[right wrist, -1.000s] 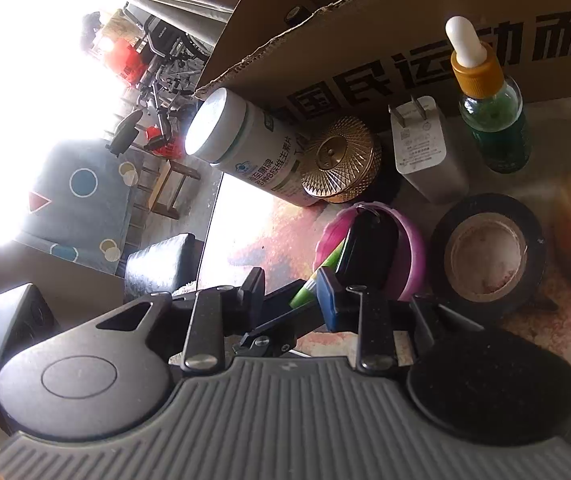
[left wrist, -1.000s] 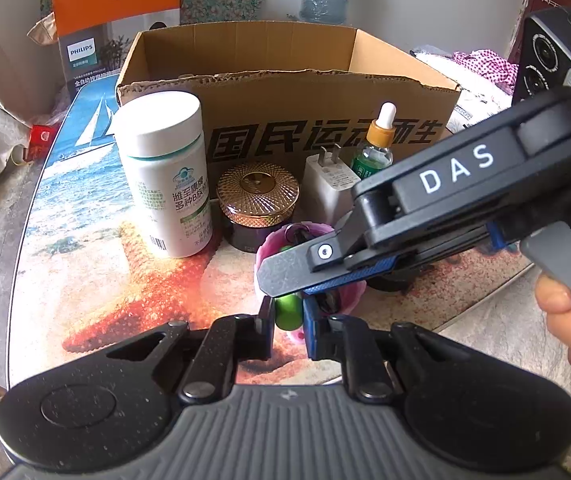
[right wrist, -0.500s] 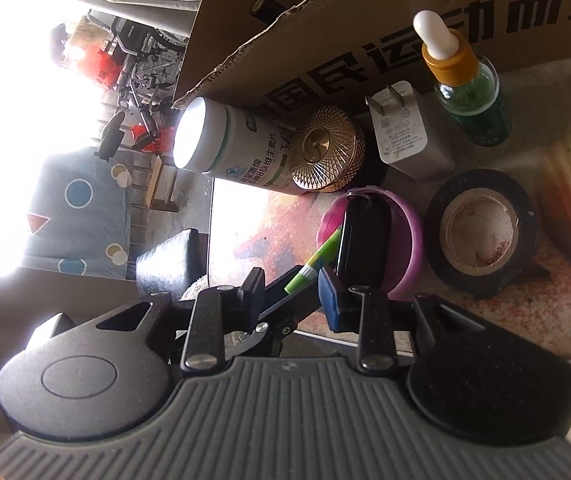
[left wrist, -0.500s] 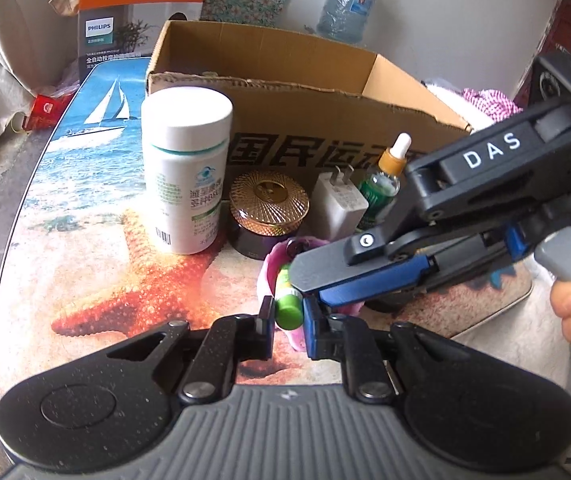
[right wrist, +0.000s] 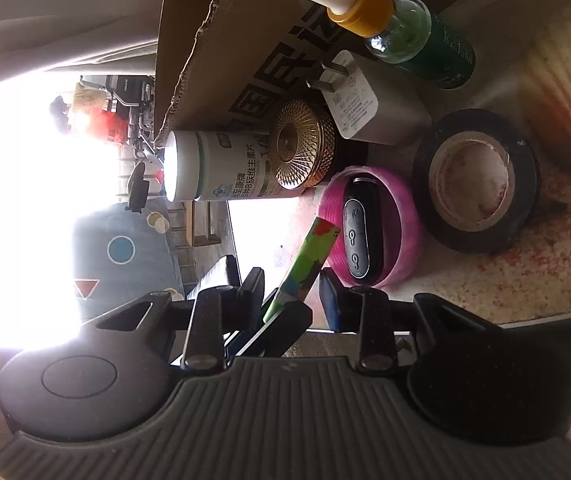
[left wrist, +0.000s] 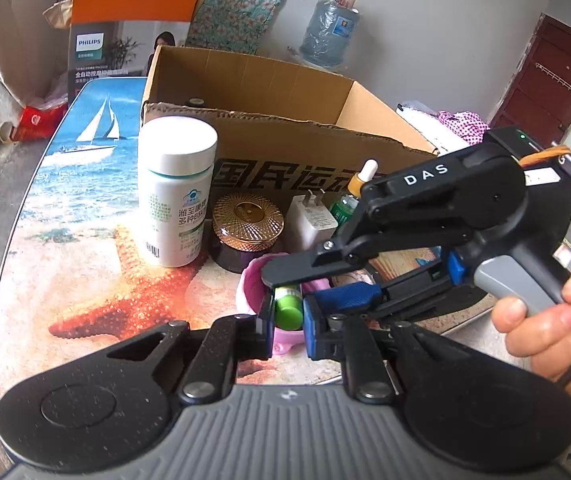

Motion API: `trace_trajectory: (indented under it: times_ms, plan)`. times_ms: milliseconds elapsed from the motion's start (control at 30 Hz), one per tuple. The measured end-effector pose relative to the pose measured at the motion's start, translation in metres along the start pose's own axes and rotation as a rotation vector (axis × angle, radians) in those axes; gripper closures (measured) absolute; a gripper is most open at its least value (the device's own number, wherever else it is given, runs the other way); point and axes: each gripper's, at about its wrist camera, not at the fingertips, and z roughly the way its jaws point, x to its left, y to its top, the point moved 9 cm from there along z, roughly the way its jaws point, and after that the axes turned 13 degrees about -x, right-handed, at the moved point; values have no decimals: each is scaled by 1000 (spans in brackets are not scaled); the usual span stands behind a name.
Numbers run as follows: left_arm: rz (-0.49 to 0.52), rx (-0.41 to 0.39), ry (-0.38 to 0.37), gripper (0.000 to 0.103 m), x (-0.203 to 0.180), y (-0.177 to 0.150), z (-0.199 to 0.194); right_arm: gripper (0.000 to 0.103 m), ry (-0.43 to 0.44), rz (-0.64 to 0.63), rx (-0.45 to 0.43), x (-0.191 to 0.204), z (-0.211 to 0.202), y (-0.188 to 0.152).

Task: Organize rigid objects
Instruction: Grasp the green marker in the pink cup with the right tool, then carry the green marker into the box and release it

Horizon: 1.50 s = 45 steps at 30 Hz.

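Behind the table, a PHILIPS box (left wrist: 131, 36); left tool (left wrist: 287, 314) pinches a green tube (left wrist: 287, 307); right tool (left wrist: 305, 280), marked DAS, slightly spread.

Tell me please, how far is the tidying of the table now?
Done: little; the cardboard box shows only one small dark thing inside. In hand: the left gripper is shut on the green tube, the right gripper open around it. Remaining: white bottle, gold jar, charger, dropper bottle, tape roll, pink bowl with remote, all outside the box.
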Motion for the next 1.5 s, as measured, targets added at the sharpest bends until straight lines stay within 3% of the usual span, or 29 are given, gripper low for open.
trace_trajectory:
  times_ms: [167, 300, 467, 600, 767, 1033, 1200, 1367, 1500]
  plan:
    - [21, -27, 4, 88, -3, 9, -13, 85, 44, -66, -42, 12, -11, -2]
    - [35, -73, 3, 88, -4, 30, -26, 87, 91, -181, -80, 43, -21, -3]
    - [47, -170, 7, 88, -3, 84, -32, 88, 148, -381, -155, 103, -36, 15]
    - [45, -209, 11, 88, 2, 130, -14, 88, 179, -460, -194, 143, -41, 52]
    - [54, -171, 48, 88, 17, 173, 34, 88, 141, -491, -185, 170, -18, 114]
    - [43, -14, 141, 88, 59, 199, 121, 88, 44, -358, -67, 164, 68, 208]
    - [58, 68, 216, 83, 81, 195, 156, 88, -21, -313, -12, 146, 120, 235]
    - [59, 67, 229, 68, 87, 195, 160, 85, -62, -306, 15, 125, 157, 244]
    - [48, 50, 230, 63, 84, 196, 152, 79, -128, -333, 18, 117, 176, 245]
